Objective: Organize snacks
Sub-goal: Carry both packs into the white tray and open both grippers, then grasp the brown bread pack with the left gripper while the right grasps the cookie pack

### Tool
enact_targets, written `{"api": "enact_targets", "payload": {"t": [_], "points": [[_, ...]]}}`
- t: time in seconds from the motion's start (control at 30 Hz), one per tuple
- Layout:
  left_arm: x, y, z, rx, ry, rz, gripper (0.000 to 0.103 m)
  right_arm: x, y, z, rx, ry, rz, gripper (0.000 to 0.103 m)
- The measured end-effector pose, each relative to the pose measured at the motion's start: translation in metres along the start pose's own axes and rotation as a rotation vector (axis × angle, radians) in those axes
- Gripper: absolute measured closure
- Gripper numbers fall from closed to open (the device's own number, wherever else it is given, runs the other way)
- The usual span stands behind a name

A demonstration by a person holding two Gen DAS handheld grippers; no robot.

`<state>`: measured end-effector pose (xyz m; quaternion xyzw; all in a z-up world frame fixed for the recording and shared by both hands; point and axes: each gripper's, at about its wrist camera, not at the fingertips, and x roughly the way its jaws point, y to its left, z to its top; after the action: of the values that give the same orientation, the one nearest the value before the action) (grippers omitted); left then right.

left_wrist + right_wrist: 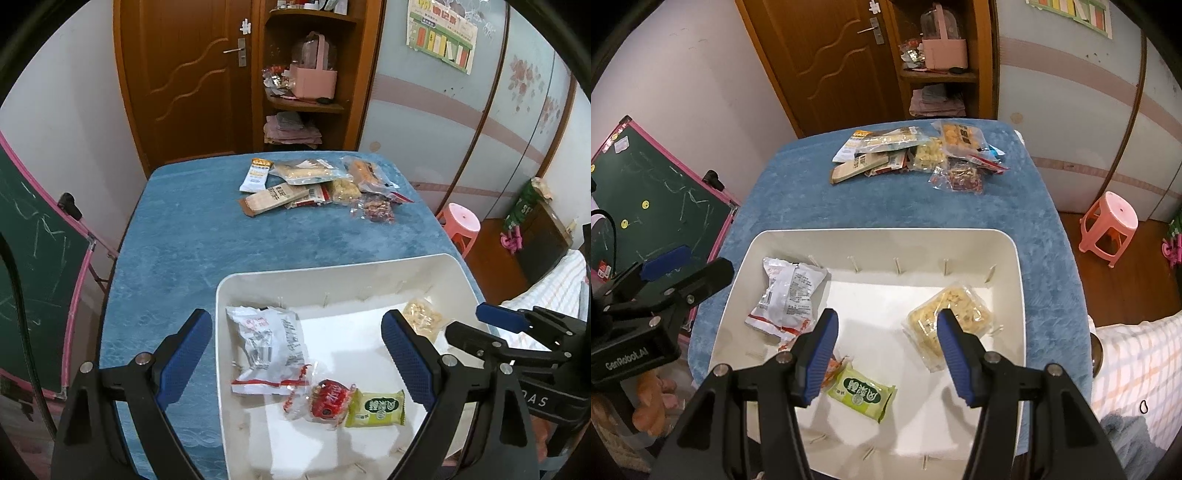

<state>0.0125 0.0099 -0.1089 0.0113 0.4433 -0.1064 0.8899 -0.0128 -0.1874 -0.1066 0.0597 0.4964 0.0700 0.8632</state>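
A white bin (236,280) (1015,258) sits at the near end of the blue-covered table (177,236) (1045,206). Inside lie a white-and-red packet (269,347) (790,295), a red packet (328,400), a green packet (376,408) (862,393) and a clear bag of yellow snacks (421,317) (931,325). A pile of snack packets (317,186) (916,155) lies at the table's far end. My left gripper (295,354) is open and empty above the bin's left side. My right gripper (886,354) is open and empty above the bin.
A green chalkboard with a pink frame (33,273) (653,206) stands left of the table. A pink stool (461,225) (1108,225) stands on the right. A wooden door and shelf (303,74) are behind the table.
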Motion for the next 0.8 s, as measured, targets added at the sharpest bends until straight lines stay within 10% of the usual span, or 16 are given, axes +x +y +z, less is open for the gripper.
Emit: {"api": "enact_targets", "payload": {"t": [0.3, 0.8], "points": [[-0.019, 0.007, 0.051, 0.009, -0.046, -0.002, 0.011, -0.018, -0.015, 0.038, -0.018, -0.05, -0.033, 0.047], [-0.043, 0.009, 0.245, 0.008, -0.188, 0.05, 0.011, -0.088, -0.08, 0.227, 0.074, -0.229, -0.099, 0.032]]}}
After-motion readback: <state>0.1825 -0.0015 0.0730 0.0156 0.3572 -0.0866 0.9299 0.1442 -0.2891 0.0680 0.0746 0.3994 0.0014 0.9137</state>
